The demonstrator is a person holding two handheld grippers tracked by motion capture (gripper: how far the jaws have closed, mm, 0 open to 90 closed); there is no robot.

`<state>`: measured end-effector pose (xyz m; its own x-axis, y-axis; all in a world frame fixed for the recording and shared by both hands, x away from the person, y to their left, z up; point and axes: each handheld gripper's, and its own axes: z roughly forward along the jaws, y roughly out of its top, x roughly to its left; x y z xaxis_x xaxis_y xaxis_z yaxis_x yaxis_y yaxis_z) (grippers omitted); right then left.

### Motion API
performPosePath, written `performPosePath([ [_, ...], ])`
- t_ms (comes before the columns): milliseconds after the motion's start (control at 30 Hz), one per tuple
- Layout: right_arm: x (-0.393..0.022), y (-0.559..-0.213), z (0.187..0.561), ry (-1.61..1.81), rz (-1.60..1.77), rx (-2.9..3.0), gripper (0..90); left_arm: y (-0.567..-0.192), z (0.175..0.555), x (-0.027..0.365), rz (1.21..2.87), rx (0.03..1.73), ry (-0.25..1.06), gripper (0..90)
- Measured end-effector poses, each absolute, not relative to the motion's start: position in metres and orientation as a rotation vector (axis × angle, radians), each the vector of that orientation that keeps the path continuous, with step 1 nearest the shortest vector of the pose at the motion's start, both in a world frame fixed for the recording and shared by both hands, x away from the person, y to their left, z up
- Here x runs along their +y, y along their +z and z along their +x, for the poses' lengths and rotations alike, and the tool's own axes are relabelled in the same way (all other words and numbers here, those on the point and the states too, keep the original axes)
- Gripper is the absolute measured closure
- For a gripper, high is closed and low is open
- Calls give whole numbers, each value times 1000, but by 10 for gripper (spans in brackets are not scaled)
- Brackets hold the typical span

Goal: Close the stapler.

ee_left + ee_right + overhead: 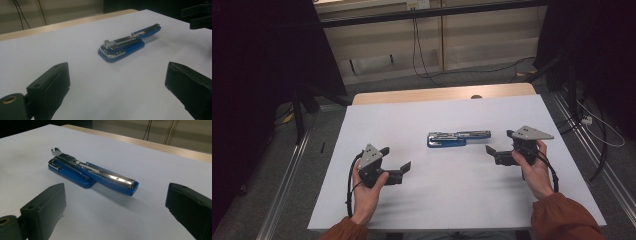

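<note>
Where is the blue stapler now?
In the high view, the blue stapler lies opened out flat near the middle of the white table, between the left gripper and right gripper, untouched.

Both hands hold their tools low, left claw (395, 159) and right claw (498, 143) spread wide, pointing inward.

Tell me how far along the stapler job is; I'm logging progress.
Done: the blue stapler already lies swung open flat on the white table, its metal magazine exposed. In hand: nothing; the left gripper and right gripper hover open on either side, neither touching it. Left: apparently all the handling, starting with a first grasp.
</note>
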<state>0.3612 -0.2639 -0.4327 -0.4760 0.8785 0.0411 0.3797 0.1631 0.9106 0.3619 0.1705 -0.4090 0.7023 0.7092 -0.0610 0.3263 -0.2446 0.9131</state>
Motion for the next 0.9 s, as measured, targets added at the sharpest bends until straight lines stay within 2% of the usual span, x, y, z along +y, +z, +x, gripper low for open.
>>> performPosePath([
  [333, -261, -437, 369, 1279, 1204, 1962, 34, -410, 392, 151, 1864, 803, 451, 62],
  [533, -260, -440, 372, 1298, 1206, 1968, 110, -409, 406, 131, 1892, 770, 465, 58],
  [600, -262, -439, 372, 1284, 1171, 1955, 172, -410, 412, 126, 1887, 764, 447, 58],
  [900, -266, -444, 377, 1310, 1252, 1964, 178, -420, 439, 114, 1903, 797, 456, 59],
])
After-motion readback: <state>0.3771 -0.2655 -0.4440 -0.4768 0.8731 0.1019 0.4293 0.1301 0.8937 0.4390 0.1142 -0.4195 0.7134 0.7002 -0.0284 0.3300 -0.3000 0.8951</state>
